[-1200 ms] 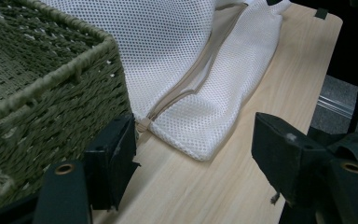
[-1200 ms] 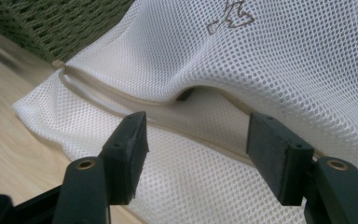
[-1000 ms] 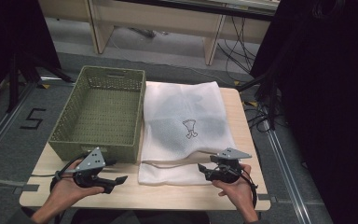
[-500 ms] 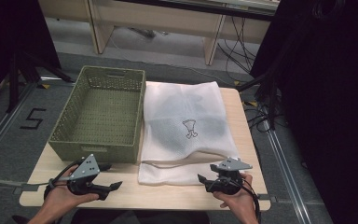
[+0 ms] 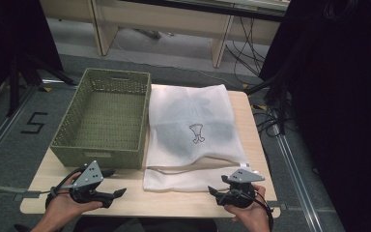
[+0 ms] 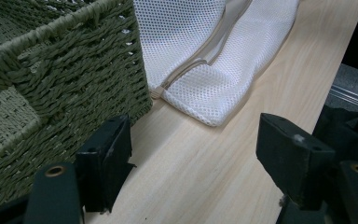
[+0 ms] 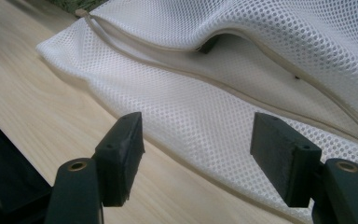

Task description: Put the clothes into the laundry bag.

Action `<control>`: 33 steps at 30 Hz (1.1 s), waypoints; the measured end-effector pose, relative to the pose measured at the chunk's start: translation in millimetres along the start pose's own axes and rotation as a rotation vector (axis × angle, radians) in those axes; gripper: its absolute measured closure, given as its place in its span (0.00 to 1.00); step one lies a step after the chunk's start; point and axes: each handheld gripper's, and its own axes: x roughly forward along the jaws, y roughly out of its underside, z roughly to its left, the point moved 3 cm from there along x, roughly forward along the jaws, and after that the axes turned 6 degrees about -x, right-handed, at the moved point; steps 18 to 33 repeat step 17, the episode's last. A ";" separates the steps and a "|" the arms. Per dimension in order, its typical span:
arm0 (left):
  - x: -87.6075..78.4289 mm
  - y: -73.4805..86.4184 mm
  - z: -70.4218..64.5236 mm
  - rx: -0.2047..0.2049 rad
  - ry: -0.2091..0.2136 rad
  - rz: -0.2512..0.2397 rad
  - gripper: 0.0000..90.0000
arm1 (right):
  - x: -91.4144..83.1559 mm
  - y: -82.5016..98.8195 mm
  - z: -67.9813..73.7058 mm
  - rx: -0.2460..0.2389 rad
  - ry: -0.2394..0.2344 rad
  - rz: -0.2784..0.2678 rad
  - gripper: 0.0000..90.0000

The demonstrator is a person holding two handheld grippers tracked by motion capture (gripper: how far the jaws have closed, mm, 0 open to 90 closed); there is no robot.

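We see L gripper (image 5: 118, 193) jaws spread, nothing btwn, by green basket (image 5: 101, 157) | R gripper (image 5: 211, 195) jaws spread, empty, facing white mesh bag (image 5: 188, 116) w/ zip part open

dark thing inside the mesh bag (image 5: 193, 133) veiled, basket (image 6: 51, 70) cut off by edge

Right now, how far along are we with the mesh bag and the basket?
Barely started. Done: the mesh bag's zipper already gapes. In hand: nothing; left gripper and right gripper rest open at the table's near edge. Left: the green basket holds nothing yet.
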 end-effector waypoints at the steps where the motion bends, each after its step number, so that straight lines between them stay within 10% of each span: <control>1: 0.2 -0.1 0.6 0.011 0.002 0.002 0.29 | -0.9 0.3 1.5 0.025 0.013 0.008 0.40; 33: 1.1 0.2 1.2 0.015 -0.003 0.006 0.29 | 0.0 -0.8 -0.2 -0.002 0.018 -0.003 0.39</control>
